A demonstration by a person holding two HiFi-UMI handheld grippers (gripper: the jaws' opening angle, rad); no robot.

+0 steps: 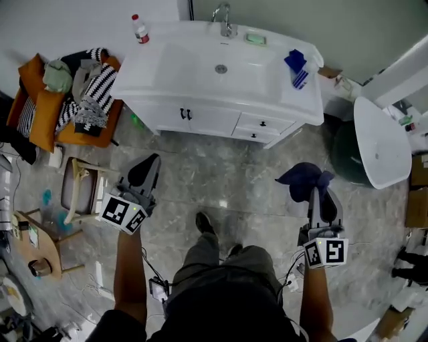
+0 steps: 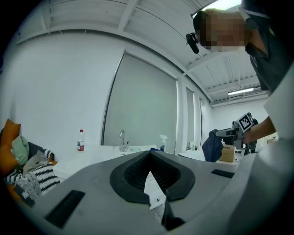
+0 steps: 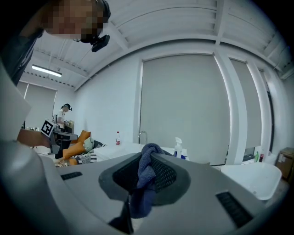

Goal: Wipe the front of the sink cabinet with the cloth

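Observation:
The white sink cabinet (image 1: 200,119) stands against the far wall, its doors and drawers facing me across the marble floor. A dark blue cloth (image 1: 304,179) bunches out of my right gripper (image 1: 319,194), which is shut on it well short of the cabinet; the same cloth (image 3: 146,181) hangs pinched between the jaws in the right gripper view. My left gripper (image 1: 144,172) is held out at the left, shut with nothing in it, also away from the cabinet. In the left gripper view the jaws meet around a white tag (image 2: 154,195).
On the sink top are a bottle (image 1: 140,29), a faucet (image 1: 226,20), a green soap (image 1: 255,39) and a blue spray bottle (image 1: 297,67). An orange chair piled with clothes (image 1: 67,100) stands left of the cabinet. A white basin (image 1: 380,143) and dark bin (image 1: 348,150) stand at the right.

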